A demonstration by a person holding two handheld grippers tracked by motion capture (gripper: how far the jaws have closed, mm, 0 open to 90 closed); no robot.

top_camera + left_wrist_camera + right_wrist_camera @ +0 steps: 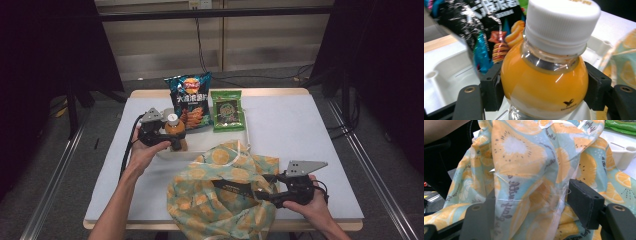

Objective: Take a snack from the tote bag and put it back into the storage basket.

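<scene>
While our left gripper [172,141] presses its jaws against the juice bottle [544,82], our right gripper [265,192] holds the bag [524,182] between wide jaws.

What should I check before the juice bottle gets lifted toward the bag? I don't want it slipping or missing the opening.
1. Bottle between the left gripper jaws: ok, a jaw sits at each side of its orange body.
2. Pads pressing firmly on the bottle: cannot tell; they sit right at its sides, but firm pressure isn't clear.
3. White cap on: ok, it sits on the neck.
4. Right gripper on the orange-print bag: ok, fabric lies bunched between its jaws.
5. Bag mouth wide enough for the bottle: cannot tell, the cloth is crumpled.
6. Chip bag leans close behind the bottle: not ok, lift carefully.
</scene>
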